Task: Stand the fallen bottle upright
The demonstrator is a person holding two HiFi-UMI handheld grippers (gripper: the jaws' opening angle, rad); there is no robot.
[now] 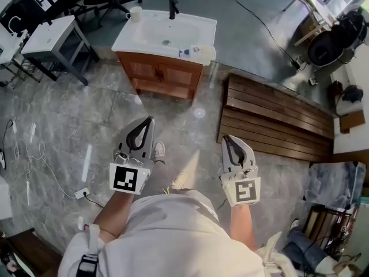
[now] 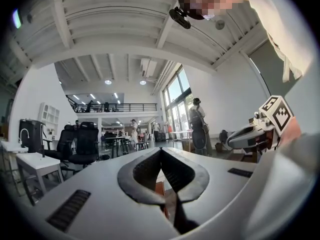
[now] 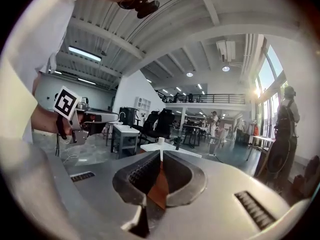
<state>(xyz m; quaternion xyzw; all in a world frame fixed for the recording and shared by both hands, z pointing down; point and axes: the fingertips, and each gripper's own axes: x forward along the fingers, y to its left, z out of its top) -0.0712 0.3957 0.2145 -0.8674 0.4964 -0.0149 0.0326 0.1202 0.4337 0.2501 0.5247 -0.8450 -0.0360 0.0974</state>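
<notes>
Two grippers are held out level over the grey marble floor [image 1: 109, 105], and neither touches anything. The left gripper [image 1: 151, 120] has its two fingers together at the tips, with only the oval hollow behind them, and nothing is between them. The right gripper [image 1: 226, 137] is the same: two fingers pressed together and empty. Each gripper carries one marker cube near the hand. Ahead of both stands one wooden cabinet [image 1: 161, 74] with two doors, topped by a white surface [image 1: 203, 25] with one basin sunk into it. The one bottle [image 1: 193, 51], white with a blue band, lies on its side at the front right corner of that surface, close to the front edge and well apart from both grippers. One black tap [image 1: 173, 7] stands at the middle of the back edge, and one white cup [image 1: 135, 13] stands upright at the back left corner. One slatted wooden bench [image 1: 277, 120] sits on the floor to the right of the cabinet, and one small white table [image 1: 55, 36] stands to its left. A white cable [image 1: 40, 154] trails over the floor at the left. Both gripper views look out level across an open hall with black chairs, and several people stand far off.
</notes>
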